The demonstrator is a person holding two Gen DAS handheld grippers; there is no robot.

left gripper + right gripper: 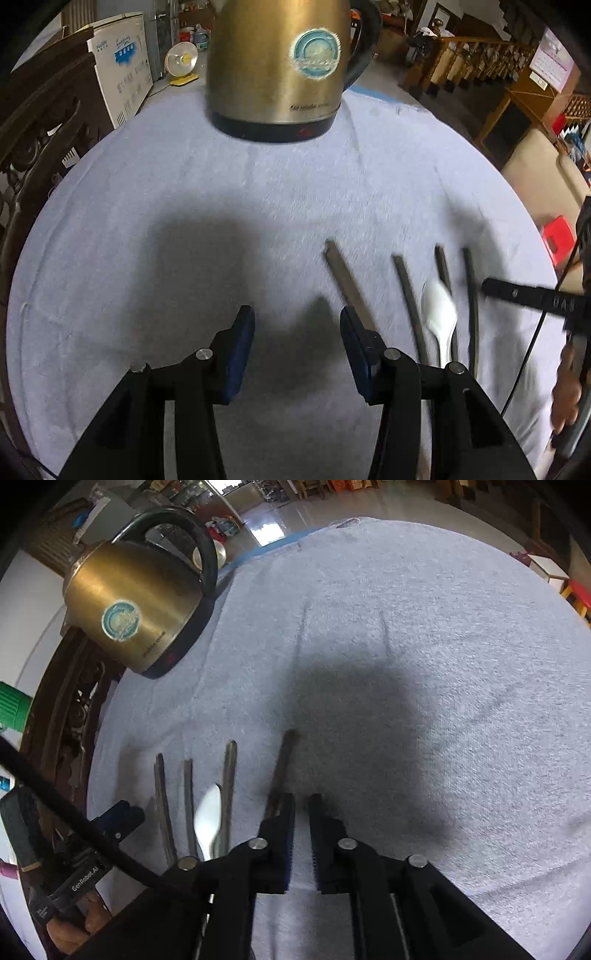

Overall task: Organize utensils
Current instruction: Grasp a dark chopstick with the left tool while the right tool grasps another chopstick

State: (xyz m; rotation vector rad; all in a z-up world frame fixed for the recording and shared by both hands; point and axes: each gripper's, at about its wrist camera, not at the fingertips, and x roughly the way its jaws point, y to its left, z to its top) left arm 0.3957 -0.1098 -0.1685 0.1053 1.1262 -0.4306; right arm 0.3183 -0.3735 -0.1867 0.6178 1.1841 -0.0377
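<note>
Four dark chopsticks lie side by side on the pale cloth (184, 192), pointing away from me; the left-most chopstick (345, 277) slants apart from the other three (471, 291). A white spoon (439, 314) rests among them, also seen as the spoon (208, 816). My left gripper (297, 321) is open over bare cloth, just left of the slanted stick. My right gripper (302, 810) stands open by only a narrow gap, with nothing between the pads. The right-most chopstick (282, 764) runs under the outer side of its left finger (286, 816).
A brass-coloured electric kettle (277, 66) with a black handle stands at the far edge of the cloth, also seen as the kettle (136, 613). A carved wooden chair (37, 129) borders the left side. A person's hand (74, 926) holds the left gripper.
</note>
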